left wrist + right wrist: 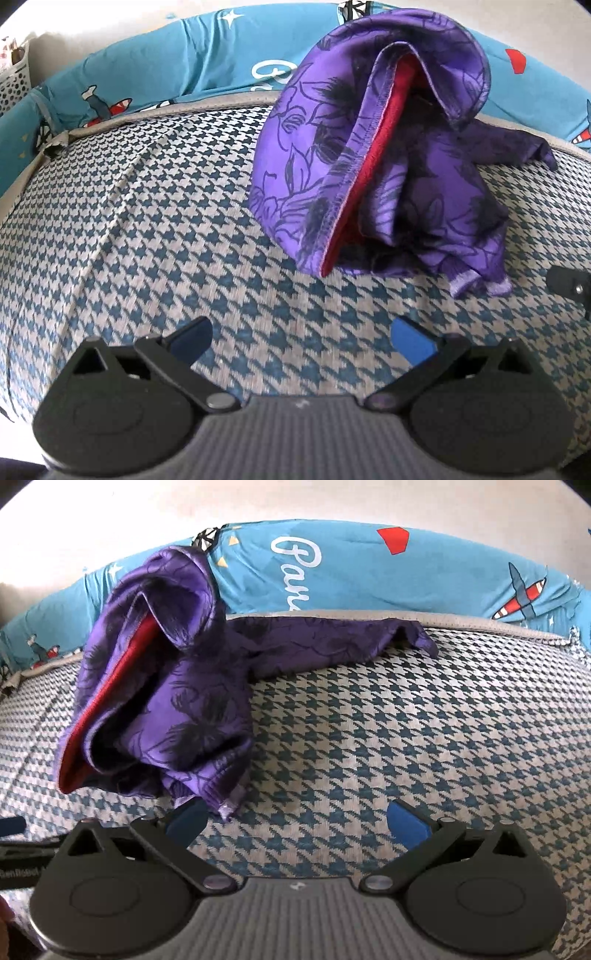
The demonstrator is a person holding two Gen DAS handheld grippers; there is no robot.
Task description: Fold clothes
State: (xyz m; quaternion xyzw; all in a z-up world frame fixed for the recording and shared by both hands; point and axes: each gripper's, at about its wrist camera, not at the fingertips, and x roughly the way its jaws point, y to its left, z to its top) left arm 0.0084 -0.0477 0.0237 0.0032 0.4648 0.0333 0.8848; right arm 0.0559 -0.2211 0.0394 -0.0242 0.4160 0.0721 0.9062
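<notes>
Left wrist view shows us the purple flower-printed garment with red lining (369, 166) heaped upright on the houndstooth-covered bed (184, 221), both our left tool (301, 341) and right tool (297, 821) spread and empty, so a careless pinch could catch several layers and tangle the fold.

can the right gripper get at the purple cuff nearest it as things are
Probably yes: the right gripper is open and empty, the purple garment's cuff lies beside its left finger on the houndstooth cover, with nothing between.
</notes>
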